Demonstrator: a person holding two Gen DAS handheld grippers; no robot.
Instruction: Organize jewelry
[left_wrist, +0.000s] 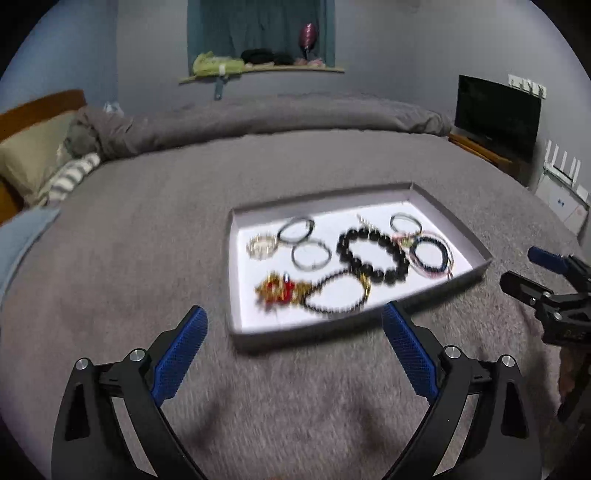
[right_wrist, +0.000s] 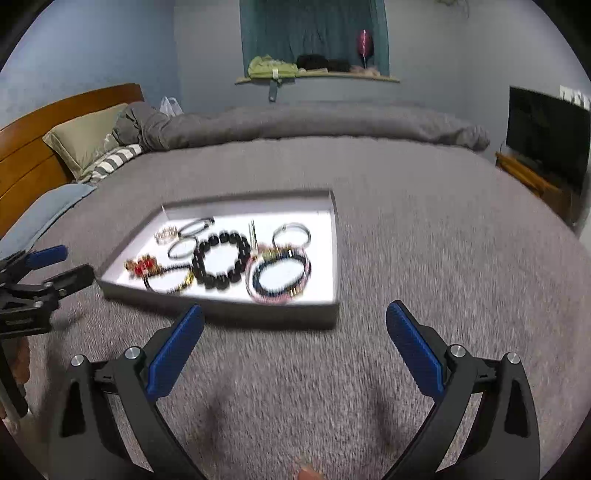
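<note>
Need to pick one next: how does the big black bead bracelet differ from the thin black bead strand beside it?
The bracelet has large glossy beads; the strand has tiny ones. The bracelet is all black; the strand carries gold pieces and joins a red-gold charm. The bracelet lies mid-tray; the strand lies nearer the front wall. Both are closed loops lying flat.

One tray (left_wrist: 476, 254) is sitting on one bed (left_wrist: 147, 229), holding one big black bead bracelet (left_wrist: 373, 254), one small-bead bracelet (left_wrist: 336, 293), one red-gold piece (left_wrist: 279, 290), three thin bangles (left_wrist: 311, 254) and one gold ring piece (left_wrist: 261, 246)
</note>
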